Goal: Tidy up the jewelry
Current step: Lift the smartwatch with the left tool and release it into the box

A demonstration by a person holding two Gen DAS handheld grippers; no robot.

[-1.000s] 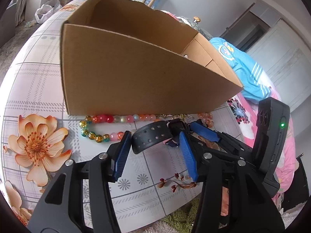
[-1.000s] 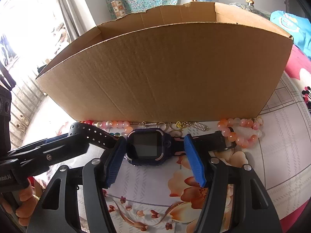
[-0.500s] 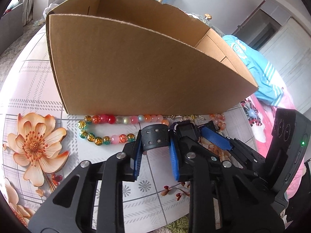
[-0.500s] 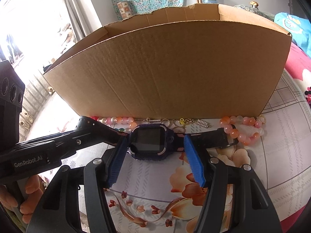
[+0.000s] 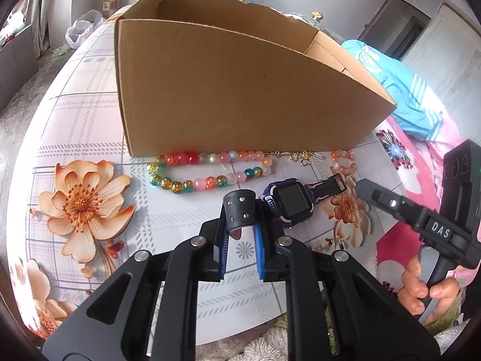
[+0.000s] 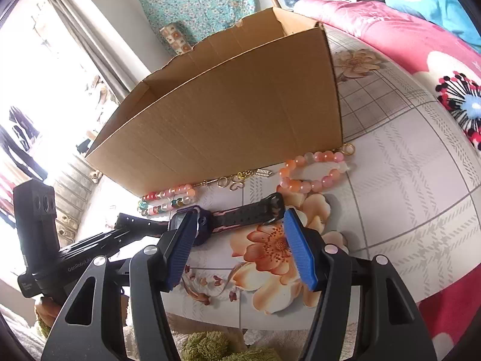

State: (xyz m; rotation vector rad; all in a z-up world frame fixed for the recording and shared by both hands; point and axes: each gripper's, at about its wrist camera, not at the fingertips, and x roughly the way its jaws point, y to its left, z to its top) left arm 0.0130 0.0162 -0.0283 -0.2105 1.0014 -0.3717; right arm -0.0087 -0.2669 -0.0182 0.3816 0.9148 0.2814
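The left gripper (image 5: 241, 234) is closing its blue pads on the perforated black strap end of the watch (image 5: 290, 203), just below the middle of the left wrist view. The strap curls up between the fingers and both pads look to be against it, though the contact itself is partly hidden by the strap's bend. The watch face lies flat on the flowered tablecloth (image 5: 90, 114), just right of that gripper, with its other strap running toward the right of the frame.

In the right wrist view the right gripper (image 6: 237, 240) stands about half open with nothing gripped. Its left pad sits in front of the watch face, and the buckle end of the strap lies just beyond the right pad; I cannot say whether either pad touches it. The person's hand (image 5: 427, 285) holding that gripper's handle shows at the lower right of the left wrist view.

The cardboard box (image 5: 234, 90) fills the upper middle of both views, open at the top. Along its near wall lie a multicoloured bead bracelet (image 5: 210, 168), a small gold chain (image 5: 297, 155) and a peach bead bracelet (image 6: 312, 171), all on the cloth. The watch lies in front of them, nearer the cameras.
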